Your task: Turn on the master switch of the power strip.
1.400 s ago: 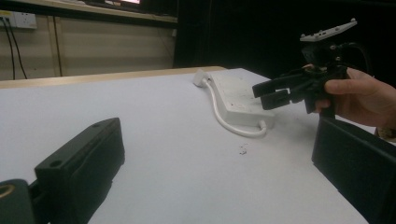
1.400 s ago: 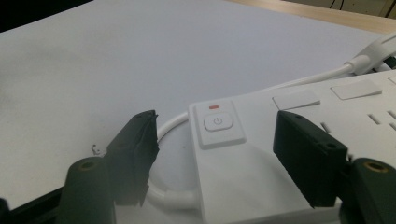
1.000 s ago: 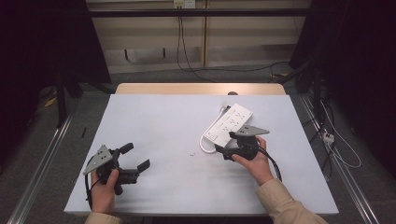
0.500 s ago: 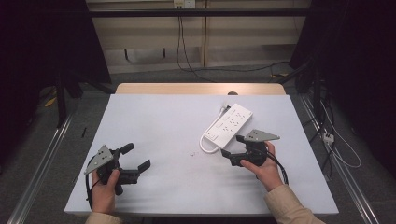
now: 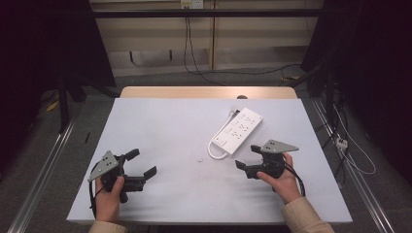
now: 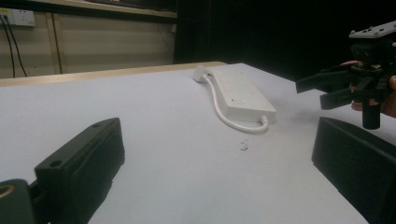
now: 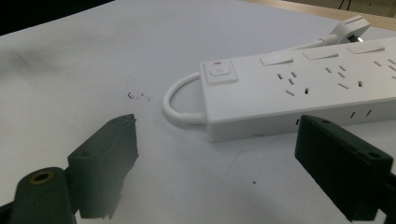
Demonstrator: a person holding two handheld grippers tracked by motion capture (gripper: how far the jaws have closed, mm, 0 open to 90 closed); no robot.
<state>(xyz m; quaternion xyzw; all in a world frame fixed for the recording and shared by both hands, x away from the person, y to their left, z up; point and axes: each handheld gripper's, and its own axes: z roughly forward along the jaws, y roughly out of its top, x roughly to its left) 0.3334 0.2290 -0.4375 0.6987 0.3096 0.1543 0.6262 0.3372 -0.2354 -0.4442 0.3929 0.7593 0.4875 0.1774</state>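
- Fingers (image 7: 343, 179) of the right gripper (image 5: 256, 164) are spread wide with nothing between them, hovering just beside the switch end of the white plastic power strip (image 5: 236, 132); likely step is a grab of that end.
- Left gripper (image 5: 135, 172) is also released and empty, parked low at the tabletop's near-left, well apart from the strip.
- Strip lies flat and diagonal on the right half of the pale grey tabletop (image 5: 165, 121), its switch end nearest the right gripper, its white cord (image 5: 213, 152) looping out of that end and running back along the strip's left side to the plug (image 7: 349, 27) at the far end.
- To do it well: I'd straddle the strip's narrow width near the red-marked switch (image 7: 219, 73), keep the cord loop outside the fingers, and come in low and square.
- Room: open tabletop to the left and front; only a small dark speck (image 5: 199, 159) between the grippers.
- Right tabletop edge is near the right hand (image 5: 281, 179); drag the strip inward, not toward that edge.
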